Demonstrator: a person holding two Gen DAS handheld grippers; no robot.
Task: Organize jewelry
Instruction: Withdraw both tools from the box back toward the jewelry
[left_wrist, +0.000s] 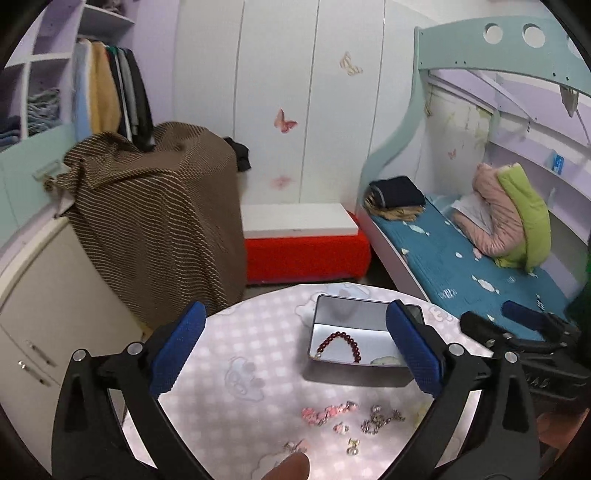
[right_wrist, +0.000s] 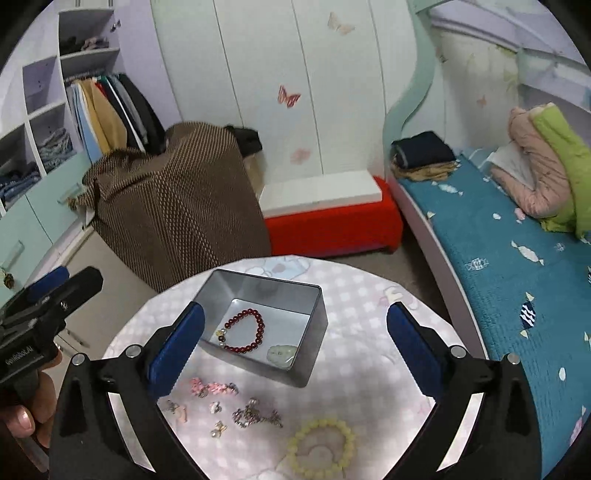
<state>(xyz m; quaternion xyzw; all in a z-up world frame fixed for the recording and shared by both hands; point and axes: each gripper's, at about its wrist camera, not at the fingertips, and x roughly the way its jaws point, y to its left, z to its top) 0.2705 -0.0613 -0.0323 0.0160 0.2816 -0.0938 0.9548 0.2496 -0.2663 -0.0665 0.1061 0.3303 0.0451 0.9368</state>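
A grey metal tin (right_wrist: 258, 284) stands open on a small round table (right_wrist: 362, 314) with a pink checked cloth. In it lie a dark red bead bracelet (right_wrist: 245, 332) and a pale jade pendant (right_wrist: 282, 356). On the cloth in front of the tin lie a pink piece (right_wrist: 212, 387), a silver chain (right_wrist: 256, 415), small earrings (right_wrist: 218, 430) and a yellow bead bracelet (right_wrist: 321, 450). My right gripper (right_wrist: 295, 308) hangs open above the tin, with nothing between its pads. My left gripper (left_wrist: 295, 306) is open too, over the tin (left_wrist: 354, 332) and the pink piece (left_wrist: 328, 410), and holds nothing.
A brown striped cloth (left_wrist: 155, 214) covers furniture behind the table, next to a red box with a white lid (left_wrist: 303, 236). A bed with a blue cover (right_wrist: 498, 258) runs along the right. An open wardrobe (left_wrist: 107, 92) stands at the left. A fingertip (left_wrist: 291, 467) shows at the bottom edge.
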